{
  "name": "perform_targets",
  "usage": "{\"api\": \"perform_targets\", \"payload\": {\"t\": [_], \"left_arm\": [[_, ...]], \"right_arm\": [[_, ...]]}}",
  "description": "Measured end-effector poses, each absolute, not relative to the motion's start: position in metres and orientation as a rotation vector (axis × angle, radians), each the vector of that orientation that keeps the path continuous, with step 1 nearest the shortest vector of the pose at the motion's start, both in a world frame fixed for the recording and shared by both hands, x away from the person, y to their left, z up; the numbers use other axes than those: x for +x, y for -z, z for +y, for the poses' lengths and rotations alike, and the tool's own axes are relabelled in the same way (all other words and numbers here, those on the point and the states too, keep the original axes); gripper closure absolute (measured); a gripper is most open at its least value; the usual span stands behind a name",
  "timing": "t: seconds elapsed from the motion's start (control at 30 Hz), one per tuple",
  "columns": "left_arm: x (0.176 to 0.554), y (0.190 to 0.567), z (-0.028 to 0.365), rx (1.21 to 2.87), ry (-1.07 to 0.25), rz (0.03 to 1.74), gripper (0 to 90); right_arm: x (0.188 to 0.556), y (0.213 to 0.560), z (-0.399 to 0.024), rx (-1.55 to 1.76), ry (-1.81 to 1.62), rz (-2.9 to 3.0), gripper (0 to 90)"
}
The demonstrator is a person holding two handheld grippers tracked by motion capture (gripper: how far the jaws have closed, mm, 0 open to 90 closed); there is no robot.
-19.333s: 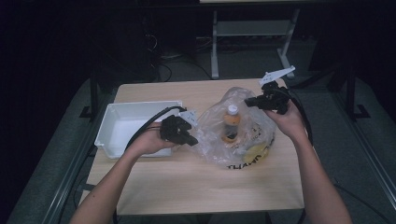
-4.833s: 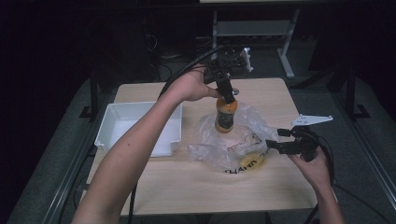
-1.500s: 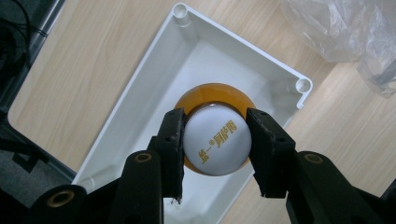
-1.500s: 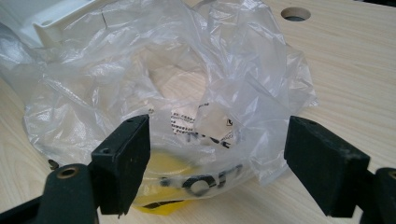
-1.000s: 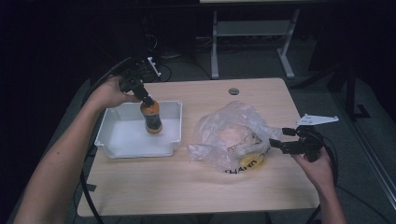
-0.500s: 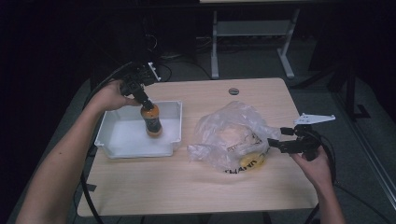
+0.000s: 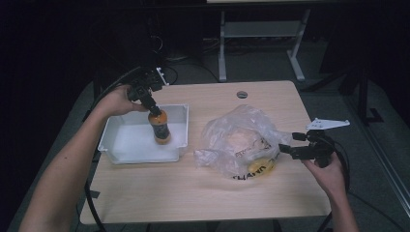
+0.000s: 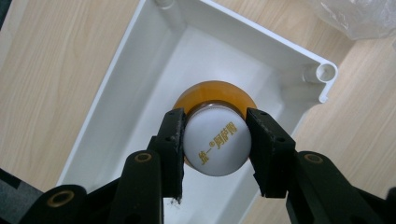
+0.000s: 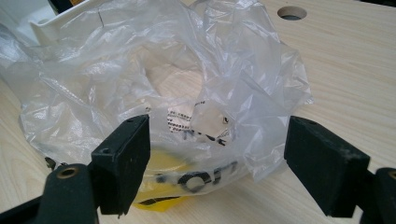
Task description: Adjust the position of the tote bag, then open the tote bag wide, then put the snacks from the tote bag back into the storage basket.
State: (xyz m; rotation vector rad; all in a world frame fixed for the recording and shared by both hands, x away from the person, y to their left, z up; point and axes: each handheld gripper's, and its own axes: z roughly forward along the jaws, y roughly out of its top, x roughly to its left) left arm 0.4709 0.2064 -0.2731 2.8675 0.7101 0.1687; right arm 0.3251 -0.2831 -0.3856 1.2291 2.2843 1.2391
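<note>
The left gripper (image 8: 215,140) is clamping the white cap of the bottle (image 7: 159,128), one jaw on each side of the cap, as the left gripper view shows. In the high view the bottle is hanging upright inside the white tray (image 7: 116,147), left of centre in the frame, toward the tray's upper right part. Whether its base is already touching the tray floor cannot be told.

The right gripper (image 7: 285,149) is waiting at the right of the frame with its jaws spread wide and gripping nothing, its tips just beside the right edge of the clear plastic bag (image 7: 232,140). The bag is lying crumpled on the wooden table (image 7: 203,193), with something pale and something yellow inside it.

Step in hand, as judged: placing the bottle into the tray. The next move is calling for lowering until the base seats flat, then opening the left jaws and lifting straight off the cap so the bottle does not tip.
</note>
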Motion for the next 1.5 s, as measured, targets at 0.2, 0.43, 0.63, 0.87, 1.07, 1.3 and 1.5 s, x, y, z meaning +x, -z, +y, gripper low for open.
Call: {"api": "perform_targets", "payload": {"t": [0.2,0.43,0.63,0.87,1.07,1.3,1.5], "left_arm": [[0.471,0.274,0.206,2.873,-0.164,0.717,59.1],[0.472,0.276,0.206,2.87,-0.16,0.716,59.2],[0.475,0.278,0.206,2.866,-0.155,0.716,59.1],[0.475,0.278,0.207,2.868,-0.151,0.714,59.2],[0.474,0.277,0.207,2.863,-0.162,0.713,59.1],[0.475,0.28,0.206,2.868,-0.159,0.697,59.1],[0.475,0.285,0.204,2.87,-0.134,0.68,59.1]], "right_arm": [[0.325,0.385,-0.282,1.215,-1.24,2.287,22.0],[0.323,0.384,-0.285,1.21,-1.24,2.28,22.1],[0.323,0.384,-0.285,1.23,-1.241,2.279,22.0],[0.321,0.384,-0.285,1.222,-1.242,2.275,22.0],[0.321,0.383,-0.285,1.22,-1.241,2.275,22.0],[0.322,0.384,-0.283,1.219,-1.233,2.287,22.1],[0.322,0.385,-0.284,1.218,-1.234,2.286,22.0]]}}
